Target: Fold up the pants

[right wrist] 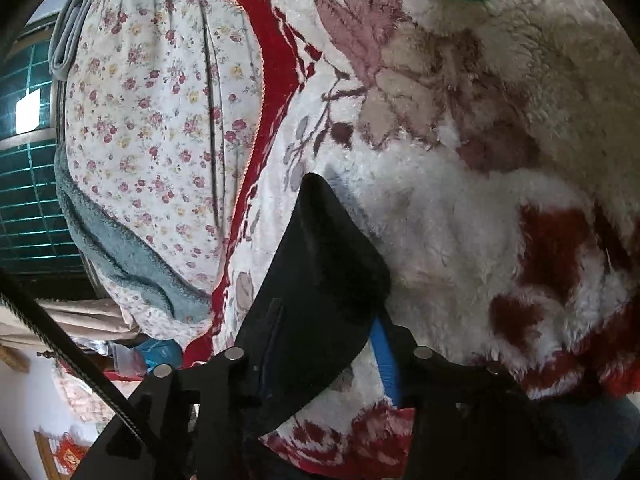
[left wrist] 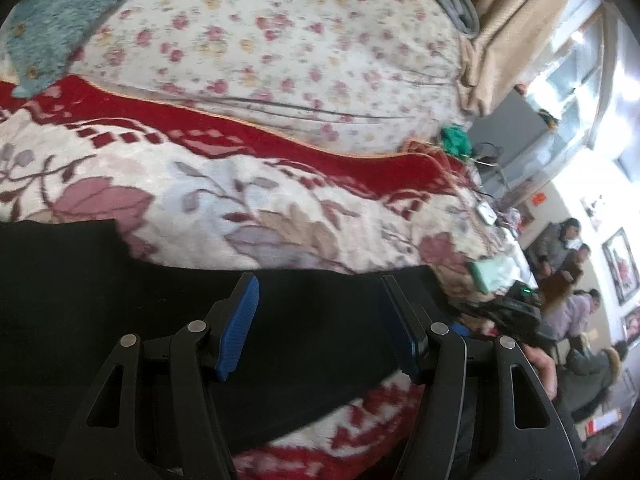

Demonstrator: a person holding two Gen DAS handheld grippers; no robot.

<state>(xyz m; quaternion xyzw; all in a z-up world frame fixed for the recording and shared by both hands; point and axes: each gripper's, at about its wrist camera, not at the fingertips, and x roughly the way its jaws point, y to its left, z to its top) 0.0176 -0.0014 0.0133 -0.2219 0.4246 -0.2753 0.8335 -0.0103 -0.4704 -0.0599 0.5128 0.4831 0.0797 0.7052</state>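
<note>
- The pants (left wrist: 100, 300) lie on a plush blanket (left wrist: 280, 216), crossing the lower half of the left wrist view from the left edge toward the right.
- The left gripper (left wrist: 320, 320) stands at bottom centre, over the pants.
- A flowered quilt (left wrist: 300, 40) lies behind the blanket, filling the upper middle.
- A fleece throw (left wrist: 52, 20) overlaps the quilt at upper left.
- A curtain (left wrist: 520, 20) hangs at upper right.
- People (left wrist: 560, 264) are at far right, beyond the bed's edge.
- In the right wrist view, a corner of the pants (right wrist: 320, 272) rises at centre from the right gripper (right wrist: 324, 356) at the bottom.
</note>
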